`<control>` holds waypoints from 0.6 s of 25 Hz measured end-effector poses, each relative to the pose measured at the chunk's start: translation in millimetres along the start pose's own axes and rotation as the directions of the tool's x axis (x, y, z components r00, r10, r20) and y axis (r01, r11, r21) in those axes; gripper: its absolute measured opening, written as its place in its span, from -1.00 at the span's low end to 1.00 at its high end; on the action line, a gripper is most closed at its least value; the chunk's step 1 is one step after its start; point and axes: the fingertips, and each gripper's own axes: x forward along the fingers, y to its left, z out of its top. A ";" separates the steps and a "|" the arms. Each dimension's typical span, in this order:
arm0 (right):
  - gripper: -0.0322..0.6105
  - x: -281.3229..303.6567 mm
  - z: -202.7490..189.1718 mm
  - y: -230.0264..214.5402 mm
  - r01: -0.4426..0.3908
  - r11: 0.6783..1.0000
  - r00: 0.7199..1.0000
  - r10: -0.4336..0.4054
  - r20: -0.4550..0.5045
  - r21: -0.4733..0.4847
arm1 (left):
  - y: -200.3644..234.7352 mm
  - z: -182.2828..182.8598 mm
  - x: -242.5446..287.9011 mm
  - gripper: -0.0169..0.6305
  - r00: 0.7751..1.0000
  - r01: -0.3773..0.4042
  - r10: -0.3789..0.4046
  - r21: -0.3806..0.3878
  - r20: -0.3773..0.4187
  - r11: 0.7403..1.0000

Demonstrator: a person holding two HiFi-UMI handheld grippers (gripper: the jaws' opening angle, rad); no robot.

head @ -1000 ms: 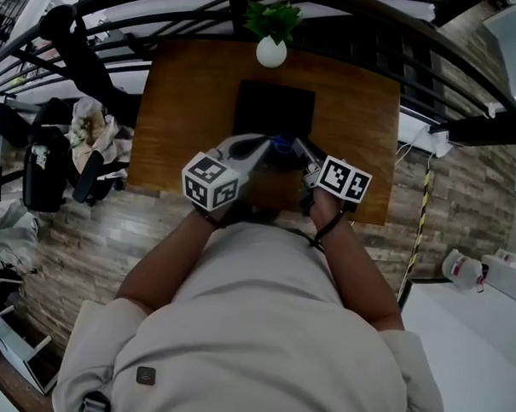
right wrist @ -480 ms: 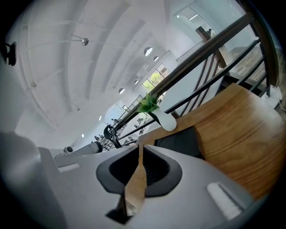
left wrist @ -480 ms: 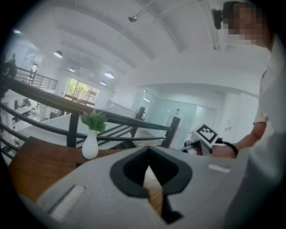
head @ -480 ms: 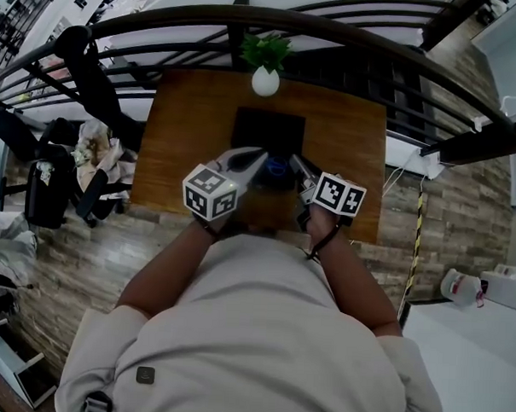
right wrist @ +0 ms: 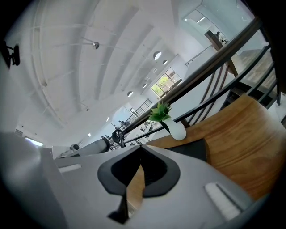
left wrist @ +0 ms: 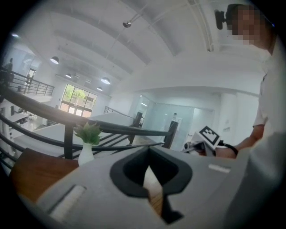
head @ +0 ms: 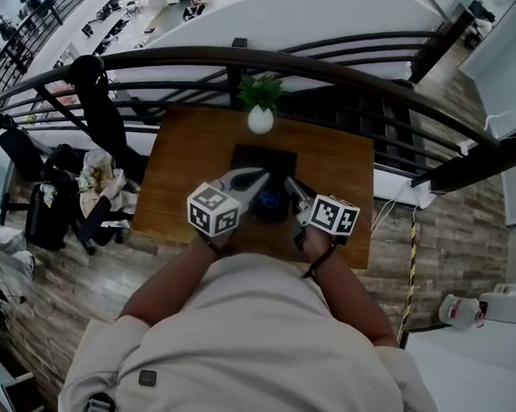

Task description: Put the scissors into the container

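Off the desk's left edge, a heap of bags and black gear (head: 71,193) crowds the plank floor. A dark curved railing (head: 332,67) runs just past the desk's far edge.

The wooden desk (head: 183,163) carries little. The left gripper (head: 257,180) hangs over the middle of the desk, near its front edge. It is clenched, its jaws tip to tip with only bare wood showing below them. It holds nothing.

Just to its right lies the black container (head: 260,158), square to the desk and centred on it. The scissors (head: 270,203) show only as a small blue shape at the container's near end, between the two grippers. They are too small for me to tell how they lie.

Behind the container, at the middle of the far edge, stands a white vase (head: 260,120) with a green plant (head: 259,92), upright and apart from the container.

The right gripper (head: 290,187) hangs beside the scissors. Its jaws have just been closing and are now together, with nothing between them. Both grippers and the person's arms hide the desk's front edge.

Past the desk's right edge stands a yellow-and-black striped post (head: 412,259).
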 end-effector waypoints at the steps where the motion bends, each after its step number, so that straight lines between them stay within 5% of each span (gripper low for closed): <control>1: -0.88 -2.7 2.9 2.5 -0.008 1.000 1.000 0.008 0.005 -0.006 | -3.1 3.3 1.1 -0.94 1.000 0.003 -0.003 0.005 0.004 1.000; 15: -0.88 -22.9 24.2 32.9 -0.117 0.990 0.992 0.121 0.043 -0.085 | -23.2 19.0 -4.2 -0.94 1.000 0.006 -0.006 0.014 0.022 1.000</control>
